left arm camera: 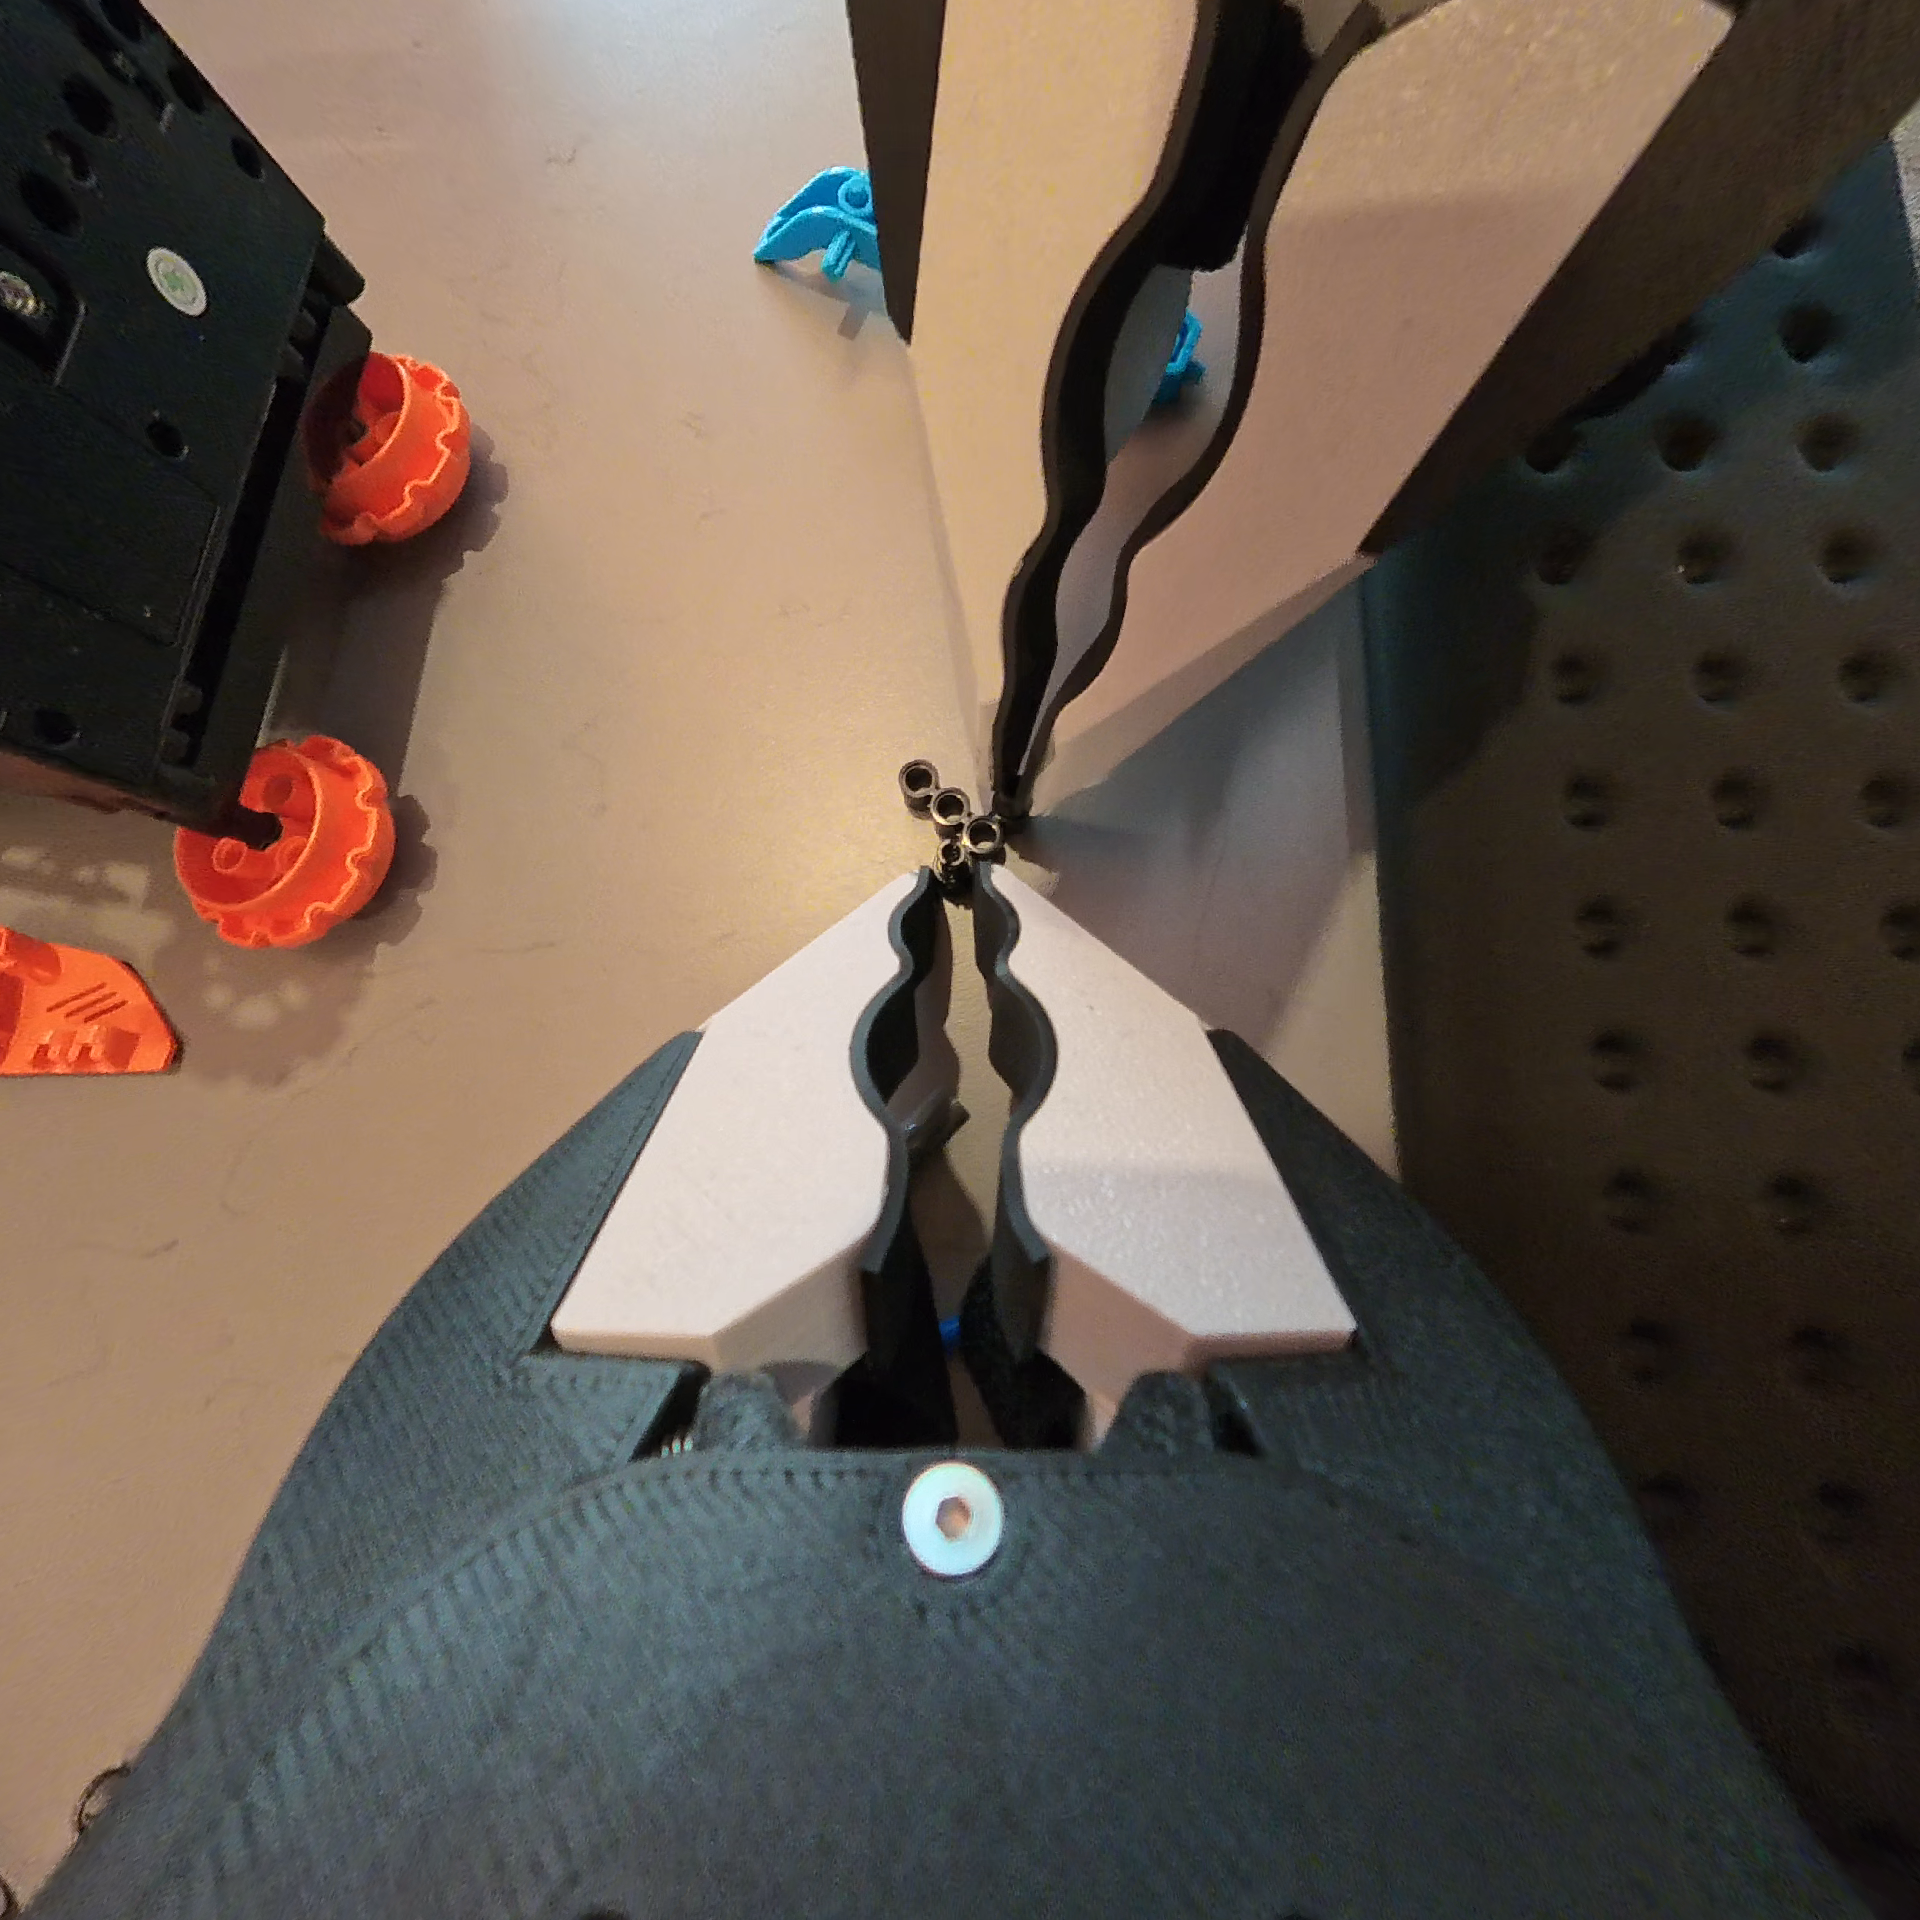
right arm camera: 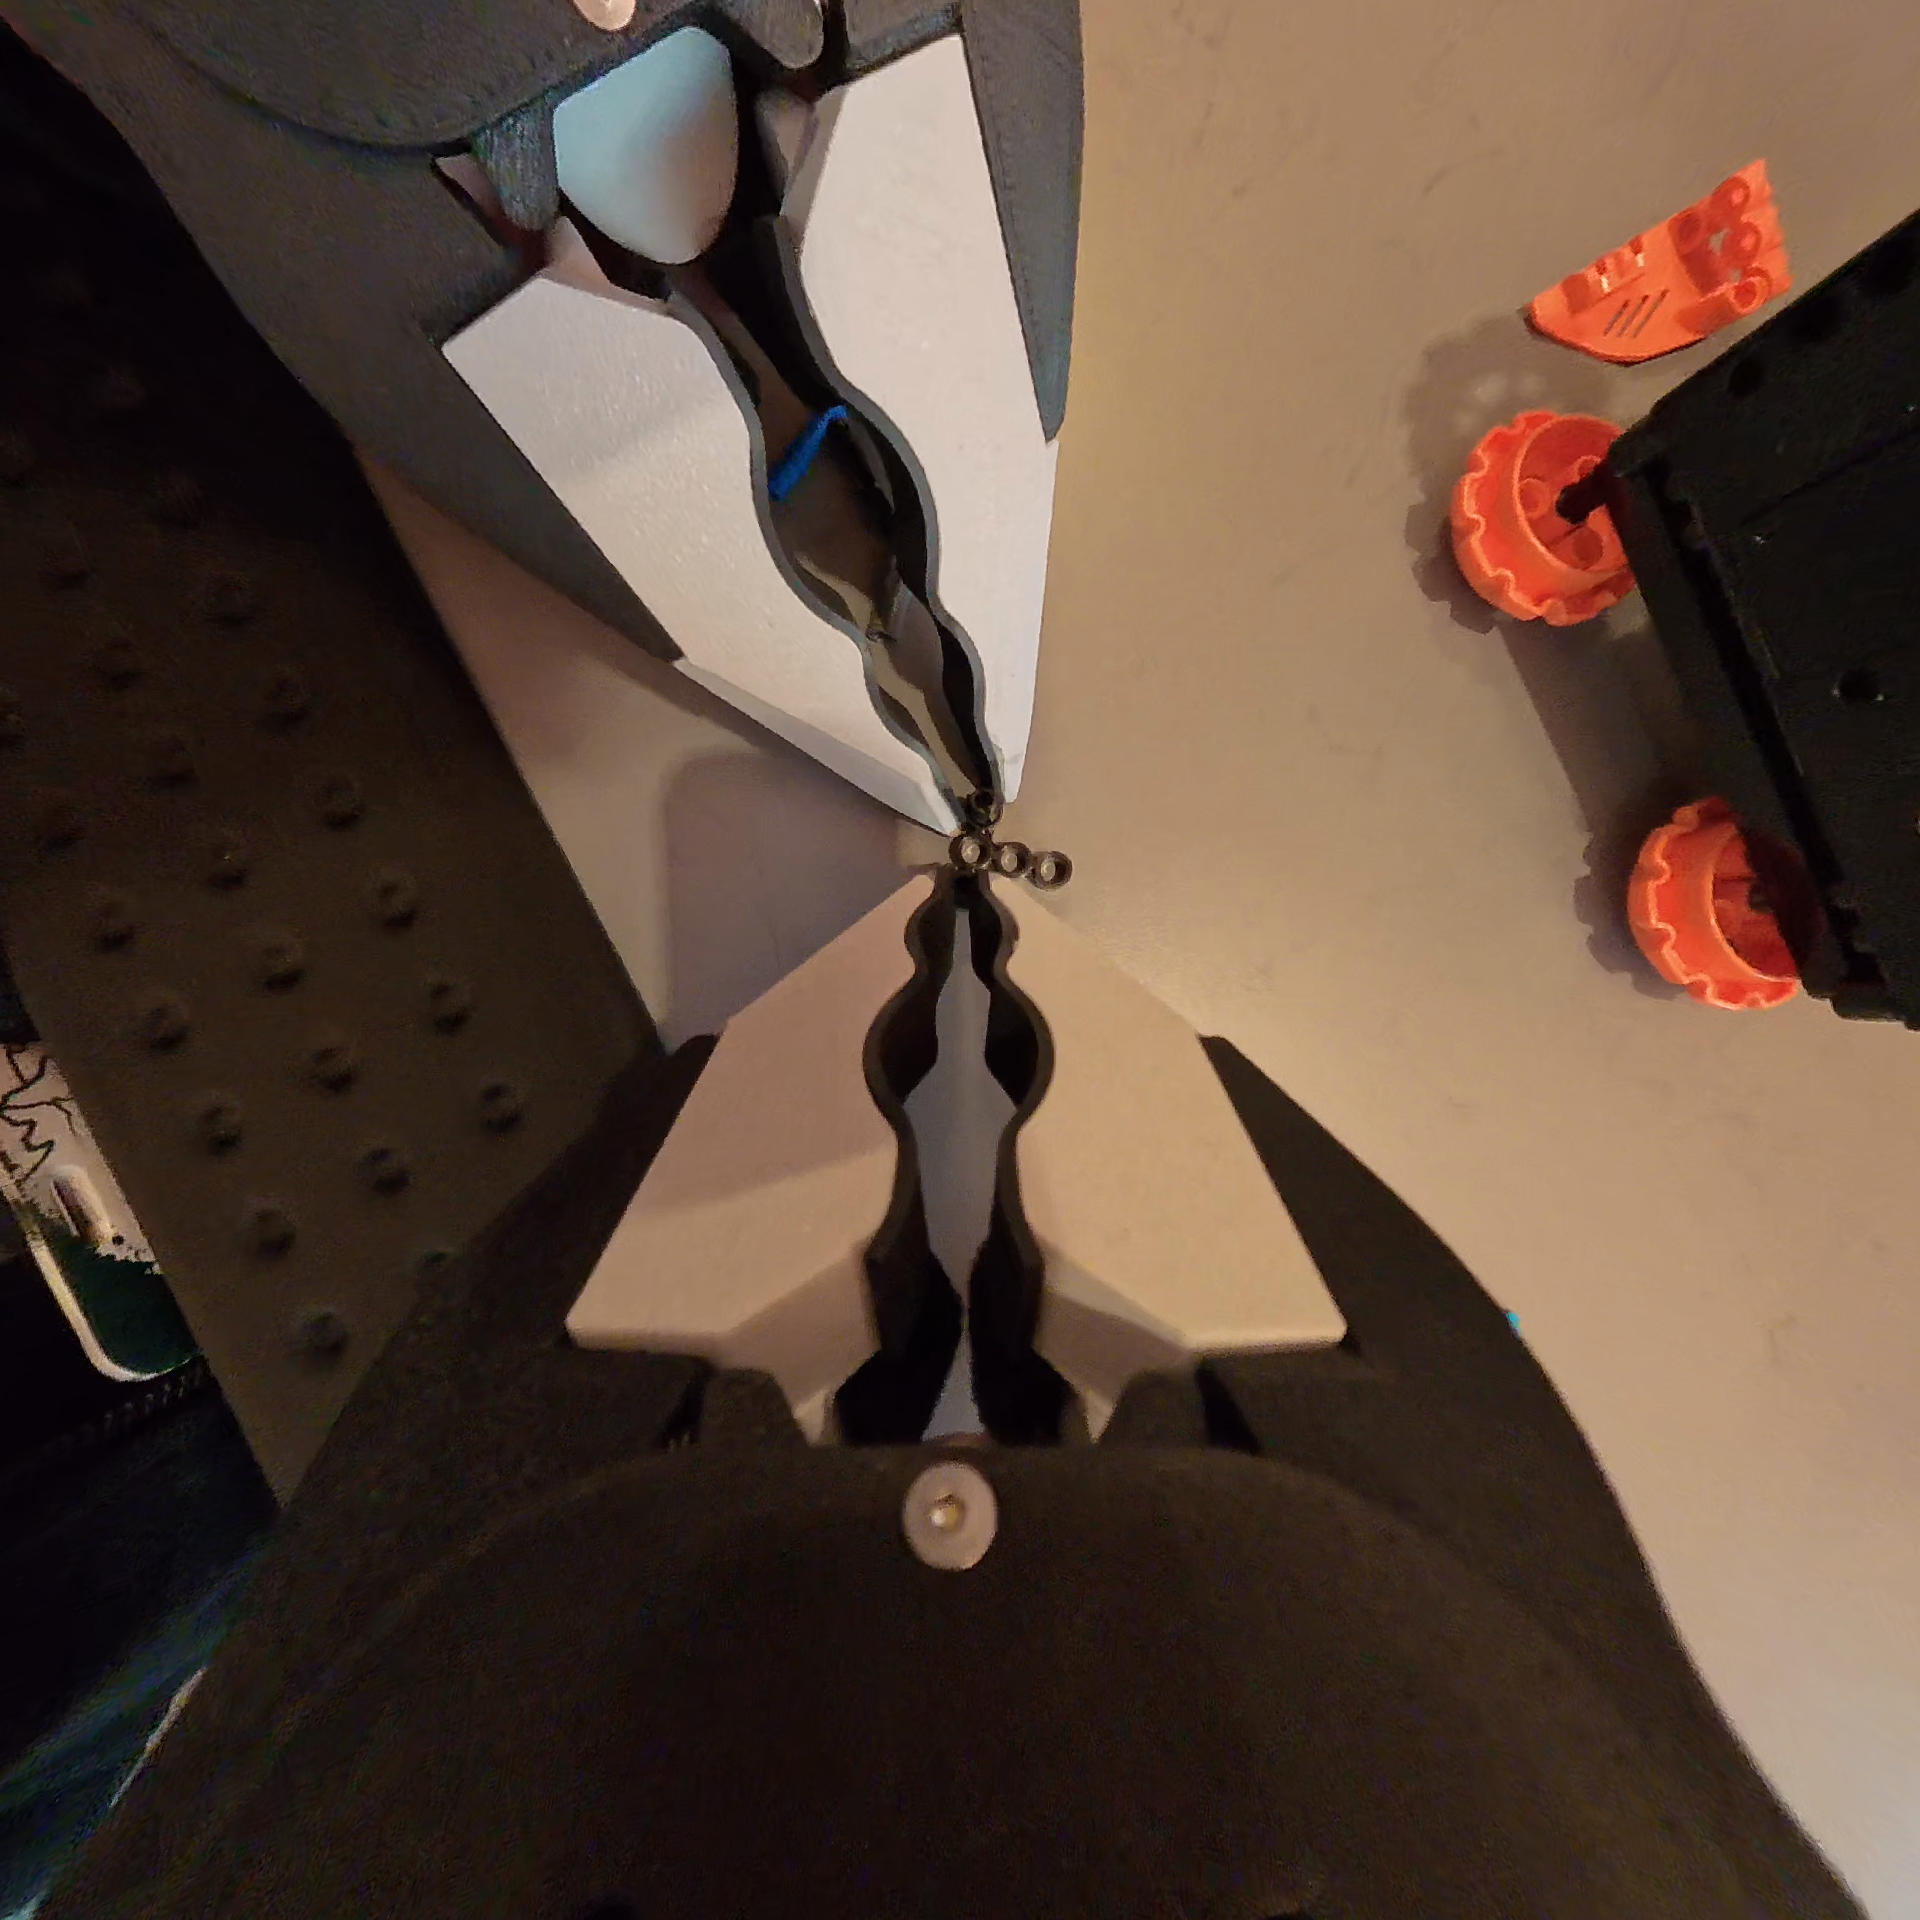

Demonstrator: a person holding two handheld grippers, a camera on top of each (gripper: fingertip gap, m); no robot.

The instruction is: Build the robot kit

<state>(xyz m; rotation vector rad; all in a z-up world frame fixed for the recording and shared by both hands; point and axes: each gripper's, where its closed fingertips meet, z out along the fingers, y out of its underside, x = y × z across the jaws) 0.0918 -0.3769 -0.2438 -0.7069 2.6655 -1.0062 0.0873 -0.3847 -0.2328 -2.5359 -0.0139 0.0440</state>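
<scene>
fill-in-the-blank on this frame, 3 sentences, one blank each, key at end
1. Both the left gripper and the right gripper pinch one small black beam with round ___.
2. The black block vehicle rides on ___ ridged wheels.
3. A ___ plastic clip lies on the beige tabletop.

Missing: holes; orange; blue

No writing can be read in either view; the small round white-and-green sticker (left arm camera: 176, 282) on the black perforated block-built body (left arm camera: 125, 416) bears a mark too small and blurred to make out

Matt tabletop (left arm camera: 644, 644) — glossy plastic wheels (left arm camera: 286, 842)
</scene>
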